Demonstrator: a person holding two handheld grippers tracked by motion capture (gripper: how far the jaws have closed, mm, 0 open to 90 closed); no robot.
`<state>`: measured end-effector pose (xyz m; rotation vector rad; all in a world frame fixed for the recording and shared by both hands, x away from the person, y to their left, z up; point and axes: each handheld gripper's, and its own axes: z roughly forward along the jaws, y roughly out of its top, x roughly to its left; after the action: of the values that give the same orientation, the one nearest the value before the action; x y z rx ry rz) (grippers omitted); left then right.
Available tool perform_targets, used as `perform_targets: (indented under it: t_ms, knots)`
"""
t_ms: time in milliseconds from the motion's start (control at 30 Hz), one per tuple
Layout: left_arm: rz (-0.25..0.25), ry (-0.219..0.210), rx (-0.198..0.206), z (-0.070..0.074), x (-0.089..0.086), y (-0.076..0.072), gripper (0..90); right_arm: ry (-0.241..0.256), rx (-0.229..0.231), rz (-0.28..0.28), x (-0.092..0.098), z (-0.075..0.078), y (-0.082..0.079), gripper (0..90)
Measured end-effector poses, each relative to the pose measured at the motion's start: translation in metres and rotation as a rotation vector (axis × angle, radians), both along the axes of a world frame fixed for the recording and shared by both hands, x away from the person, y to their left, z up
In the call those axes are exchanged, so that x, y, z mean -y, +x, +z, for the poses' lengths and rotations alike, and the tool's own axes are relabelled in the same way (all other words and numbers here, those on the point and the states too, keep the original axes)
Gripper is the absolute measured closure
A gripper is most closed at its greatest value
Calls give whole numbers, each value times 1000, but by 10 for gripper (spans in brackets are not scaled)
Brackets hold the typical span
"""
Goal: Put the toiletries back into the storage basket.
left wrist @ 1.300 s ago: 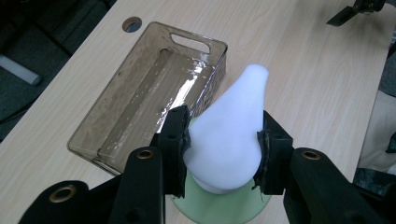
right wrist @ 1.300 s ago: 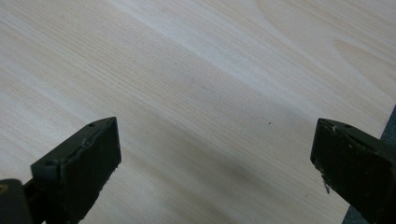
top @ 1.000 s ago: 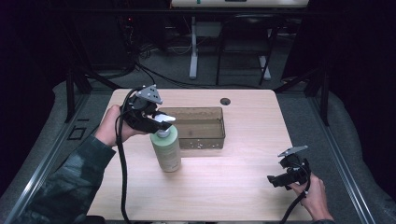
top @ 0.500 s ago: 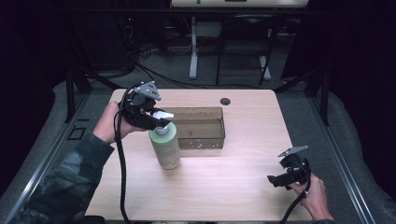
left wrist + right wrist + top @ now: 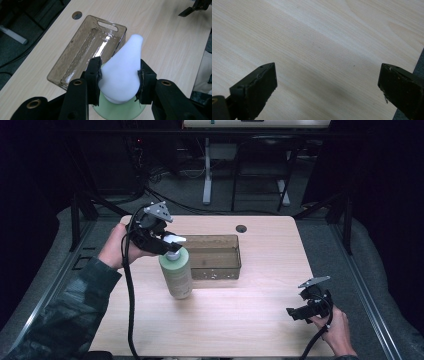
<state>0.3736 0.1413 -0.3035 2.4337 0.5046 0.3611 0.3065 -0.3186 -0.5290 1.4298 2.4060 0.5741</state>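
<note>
while the left gripper [image 5: 167,245] clamps the white pump top [image 5: 122,72] of a green bottle [image 5: 176,272] standing left of centre beside the empty tray [image 5: 220,270], the right gripper [image 5: 295,312] rests wide open at lower right; placing it appears undone.

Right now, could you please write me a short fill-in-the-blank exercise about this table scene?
1. The left hand-held gripper is shut on the bottle's white ____.
2. The green pump bottle stands beside the empty smoky-brown clear ____.
3. The right hand-held gripper hangs ____ over bare wooden table.

Missing words: pump head; tray; open
</note>
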Motion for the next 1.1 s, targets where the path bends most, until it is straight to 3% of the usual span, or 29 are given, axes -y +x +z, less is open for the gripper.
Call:
perform_targets:
  t_ms: [1100]
  knots:
    - [4, 5, 27, 38, 0, 5, 617, -5, -3, -4, 0, 0, 0, 20]
